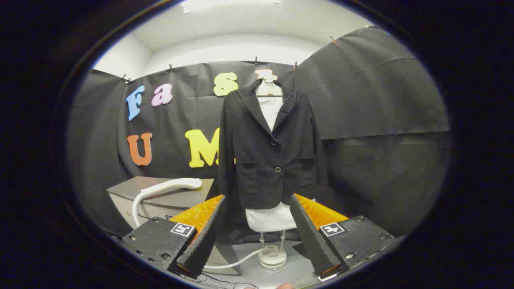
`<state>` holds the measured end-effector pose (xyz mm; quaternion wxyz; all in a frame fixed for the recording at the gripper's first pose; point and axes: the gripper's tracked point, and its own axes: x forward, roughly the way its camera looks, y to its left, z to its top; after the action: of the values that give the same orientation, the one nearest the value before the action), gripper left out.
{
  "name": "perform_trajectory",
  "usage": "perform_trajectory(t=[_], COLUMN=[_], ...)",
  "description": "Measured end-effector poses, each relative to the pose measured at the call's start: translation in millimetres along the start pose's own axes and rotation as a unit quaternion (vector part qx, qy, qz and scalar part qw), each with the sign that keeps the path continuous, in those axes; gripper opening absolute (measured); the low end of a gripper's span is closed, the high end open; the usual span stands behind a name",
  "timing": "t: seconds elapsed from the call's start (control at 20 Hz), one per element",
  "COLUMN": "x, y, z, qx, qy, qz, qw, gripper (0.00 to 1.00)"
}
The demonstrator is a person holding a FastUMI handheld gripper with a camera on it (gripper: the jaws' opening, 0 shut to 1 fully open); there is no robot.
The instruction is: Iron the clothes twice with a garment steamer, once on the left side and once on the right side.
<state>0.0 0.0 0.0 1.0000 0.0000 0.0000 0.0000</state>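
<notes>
A black blazer hangs on a white mannequin torso straight ahead, well beyond my fingers. The white garment steamer head lies on a grey cabinet to the left of the blazer, its white hose curving down the cabinet's front. My gripper is open and holds nothing; the mannequin's lower part shows through the wide gap between its fingers. The left fingertip stands a little to the right of the steamer head and nearer to me.
The mannequin stands on a thin pole with a round white base on the grey floor. A white hose runs along the floor from the base toward the cabinet. Thin dark cables lie on the floor near me.
</notes>
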Motion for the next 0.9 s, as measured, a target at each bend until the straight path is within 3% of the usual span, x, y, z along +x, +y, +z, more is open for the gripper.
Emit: perform_trajectory(t=[0.4, 0.9], x=[21, 38], y=[14, 32], z=[-19, -40], qx=[0.002, 0.036], qy=[0.044, 0.117], qz=[0.019, 0.013], qw=[0.999, 0.992], gripper=[0.99, 0.99])
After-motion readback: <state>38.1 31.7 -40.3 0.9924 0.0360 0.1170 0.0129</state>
